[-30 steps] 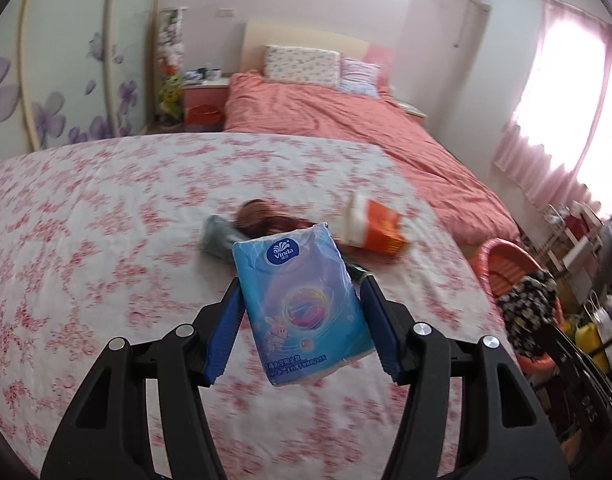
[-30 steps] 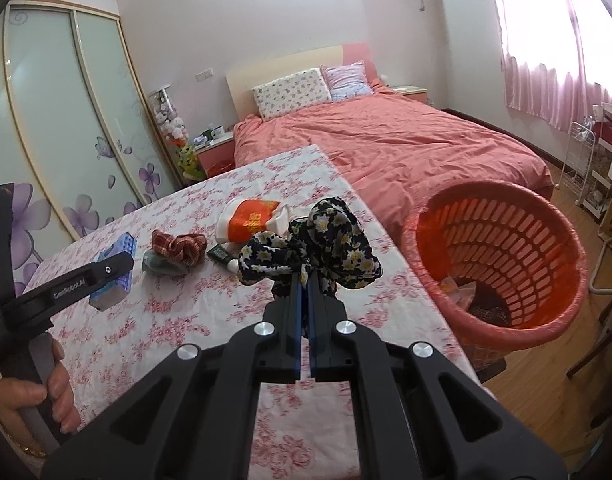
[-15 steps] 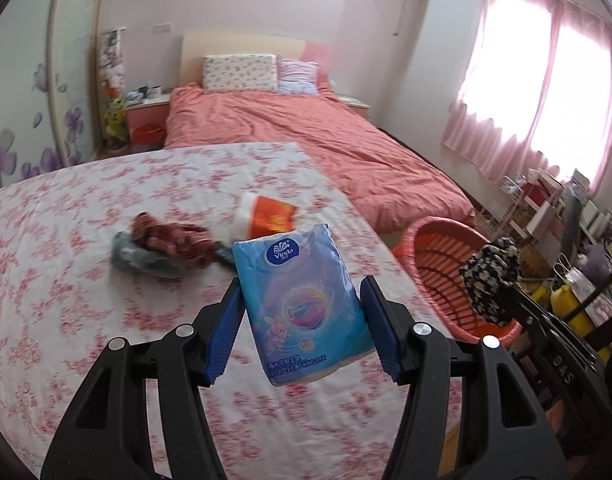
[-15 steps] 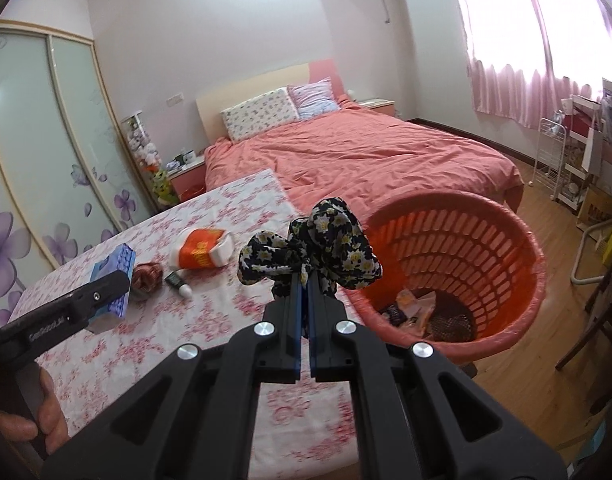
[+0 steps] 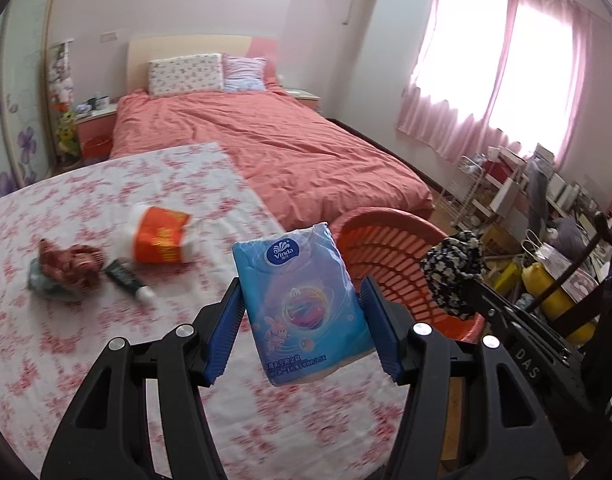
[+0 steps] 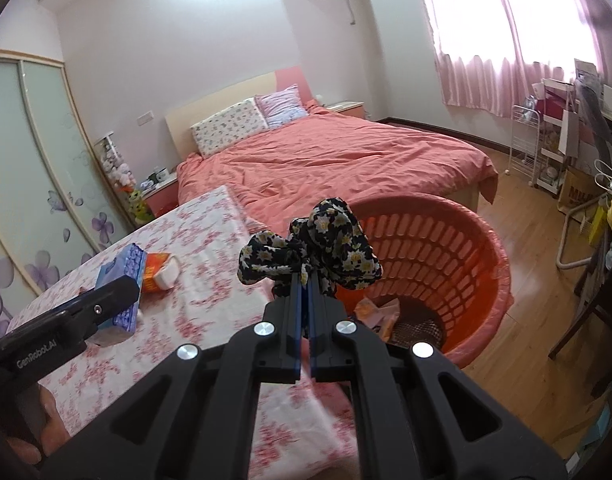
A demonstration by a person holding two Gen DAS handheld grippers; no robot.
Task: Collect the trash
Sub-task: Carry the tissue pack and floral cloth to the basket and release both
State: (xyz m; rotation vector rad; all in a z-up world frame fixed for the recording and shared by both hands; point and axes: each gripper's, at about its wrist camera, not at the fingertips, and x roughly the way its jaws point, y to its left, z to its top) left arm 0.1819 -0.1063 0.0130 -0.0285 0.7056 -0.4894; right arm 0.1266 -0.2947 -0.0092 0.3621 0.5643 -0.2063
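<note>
The floral cloth [image 6: 309,250] hangs pinched in the clenched right hand-held gripper [image 6: 304,280] at the orange basket [image 6: 489,280] rim, seemingly for dropping in, while the left hand-held gripper [image 5: 302,312] grasps the blue tissue pack [image 5: 302,300] above the bench [image 5: 106,340], likely next.

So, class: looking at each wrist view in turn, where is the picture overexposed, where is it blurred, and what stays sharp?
Left wrist view: the window behind the pink curtains is blown out; the floral tablecloth is motion-smeared; the blue tissue pack in the left gripper stays sharp. Right wrist view: the window glares white, the tablecloth is blurred, straight lines bow near the edges; the floral cloth and orange basket are crisp.
</note>
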